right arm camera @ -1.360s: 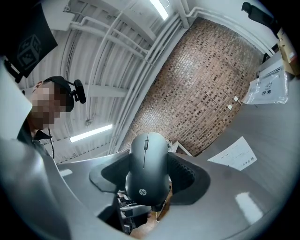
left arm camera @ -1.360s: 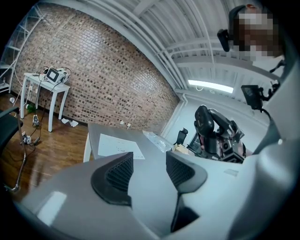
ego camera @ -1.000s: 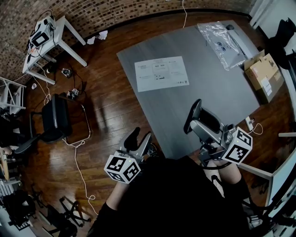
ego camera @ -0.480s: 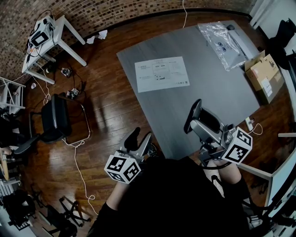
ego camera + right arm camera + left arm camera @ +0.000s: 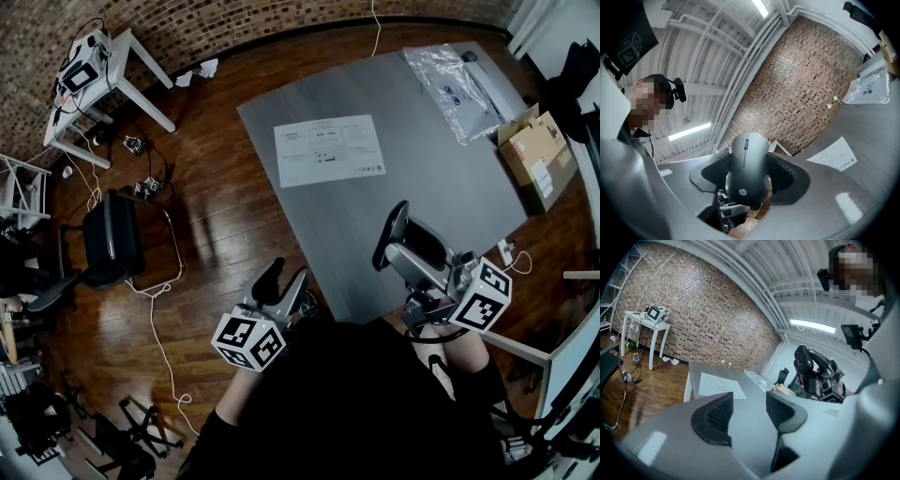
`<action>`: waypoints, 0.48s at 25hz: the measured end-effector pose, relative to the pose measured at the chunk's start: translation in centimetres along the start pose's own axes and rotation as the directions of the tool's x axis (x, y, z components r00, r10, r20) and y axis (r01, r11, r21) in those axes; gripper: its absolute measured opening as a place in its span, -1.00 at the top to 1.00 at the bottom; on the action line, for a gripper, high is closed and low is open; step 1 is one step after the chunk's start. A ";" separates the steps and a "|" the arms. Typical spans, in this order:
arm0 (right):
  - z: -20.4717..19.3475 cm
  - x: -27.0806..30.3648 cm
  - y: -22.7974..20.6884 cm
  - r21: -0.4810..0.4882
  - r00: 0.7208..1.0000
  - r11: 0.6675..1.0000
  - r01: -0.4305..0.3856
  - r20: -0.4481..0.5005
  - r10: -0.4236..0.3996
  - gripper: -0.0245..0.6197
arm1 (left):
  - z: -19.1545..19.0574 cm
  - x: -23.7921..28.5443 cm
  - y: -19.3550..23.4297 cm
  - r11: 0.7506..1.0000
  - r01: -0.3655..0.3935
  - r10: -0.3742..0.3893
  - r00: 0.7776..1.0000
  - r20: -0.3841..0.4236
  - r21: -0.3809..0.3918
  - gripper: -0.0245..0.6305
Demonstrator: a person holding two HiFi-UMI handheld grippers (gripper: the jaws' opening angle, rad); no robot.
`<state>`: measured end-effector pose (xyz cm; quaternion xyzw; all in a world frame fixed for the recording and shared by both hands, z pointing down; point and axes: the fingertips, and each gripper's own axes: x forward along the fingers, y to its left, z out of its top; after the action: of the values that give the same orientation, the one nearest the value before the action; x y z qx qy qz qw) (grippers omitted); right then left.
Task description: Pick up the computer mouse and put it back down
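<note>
A dark computer mouse [image 5: 746,159] with a scroll wheel on top sits upright between the pads of my right gripper [image 5: 749,174], which is shut on it. In the head view the right gripper [image 5: 409,240] holds the mouse [image 5: 427,244] in the air above the near edge of the grey table [image 5: 422,150]. My left gripper [image 5: 281,283] hangs to the left of the table, over the wooden floor. It is open, and its pads [image 5: 715,416] have nothing between them.
A printed sheet [image 5: 328,150] lies on the table's middle, and a clear plastic bag [image 5: 455,80] lies at its far right corner. A cardboard box [image 5: 536,150] stands beside the right edge. A black chair [image 5: 111,239], a small white table [image 5: 103,66] and cables occupy the floor at left.
</note>
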<state>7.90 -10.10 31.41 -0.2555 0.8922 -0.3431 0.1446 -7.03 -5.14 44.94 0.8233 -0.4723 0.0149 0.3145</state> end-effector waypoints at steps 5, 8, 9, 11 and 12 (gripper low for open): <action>0.0 0.1 -0.2 -0.001 1.000 1.000 -0.002 -0.003 0.002 0.11 | -0.1 0.2 0.1 1.000 0.000 0.000 1.000 -0.002 0.000 0.30; -0.1 0.2 -0.4 0.001 1.000 1.000 0.001 -0.005 -0.001 0.11 | 0.0 0.3 0.2 1.000 0.000 0.000 1.000 -0.002 -0.002 0.30; -0.1 0.2 -0.4 0.001 1.000 1.000 0.003 -0.006 -0.003 0.11 | 0.0 0.3 0.2 1.000 -0.001 0.001 1.000 -0.002 -0.003 0.30; -0.2 0.2 -0.7 0.006 1.000 1.000 0.009 -0.008 -0.009 0.11 | 0.0 0.3 0.2 1.000 -0.001 0.001 1.000 -0.002 -0.004 0.30; -0.2 0.2 -0.8 0.008 1.000 1.000 0.010 -0.008 -0.010 0.11 | 0.0 0.3 0.2 1.000 -0.001 0.001 1.000 -0.002 -0.004 0.30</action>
<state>7.91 -10.59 32.06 -0.2579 0.8902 -0.3484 0.1403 -7.01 -5.46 45.14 0.8223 -0.4725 0.0151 0.3167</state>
